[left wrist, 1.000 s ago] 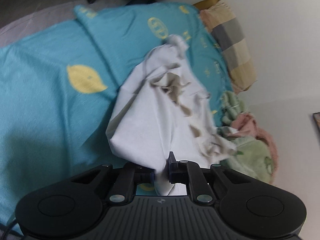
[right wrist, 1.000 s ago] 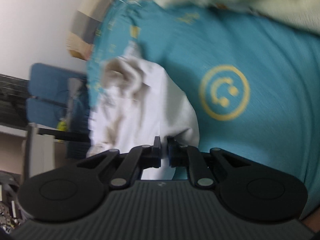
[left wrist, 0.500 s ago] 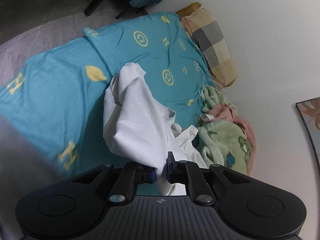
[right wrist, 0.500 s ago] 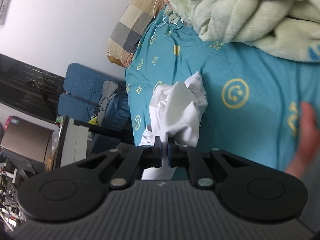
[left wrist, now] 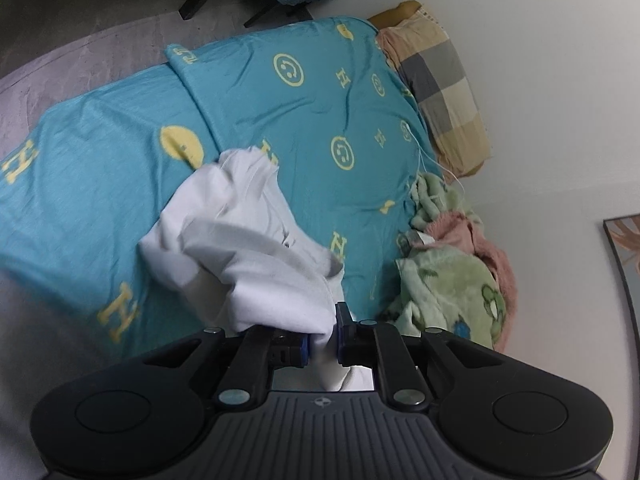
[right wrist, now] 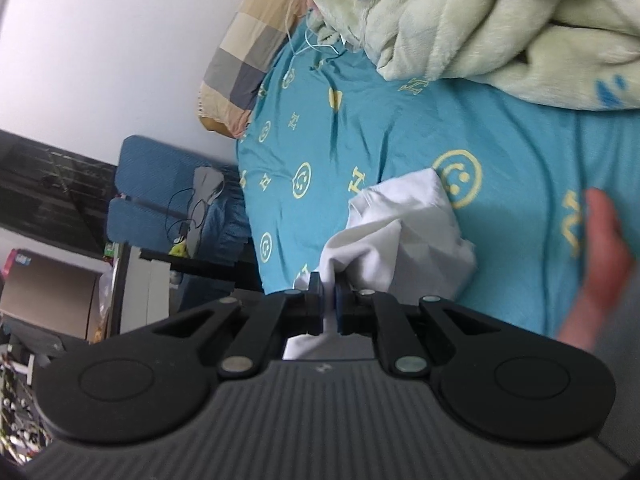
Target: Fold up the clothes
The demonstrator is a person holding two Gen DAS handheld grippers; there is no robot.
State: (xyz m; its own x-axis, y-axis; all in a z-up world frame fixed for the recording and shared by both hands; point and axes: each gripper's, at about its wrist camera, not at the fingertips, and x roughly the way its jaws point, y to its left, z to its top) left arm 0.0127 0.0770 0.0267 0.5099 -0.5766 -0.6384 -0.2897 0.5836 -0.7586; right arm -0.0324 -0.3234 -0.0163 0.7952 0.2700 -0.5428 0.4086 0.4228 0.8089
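The left gripper point(left wrist: 320, 344) is clamped on a bunched edge of the white garment point(left wrist: 248, 248), and the right gripper point(right wrist: 328, 308) pinches another edge of the same cloth between its nearly closed fingers. Holding two separate points this way looks meant to lift the garment clear of the teal bedsheet point(left wrist: 304, 120) so it can be shaken out and spread flat before any fold is made. The garment hangs in front of both grippers above the middle of the bed, most of it crumpled and twisted, with deep creases and a doubled-over lobe trailing toward the sheet. To the right lie a green plush blanket point(left wrist: 444, 288) and a checked pillow point(left wrist: 440, 80) against the wall, well apart from the cloth.
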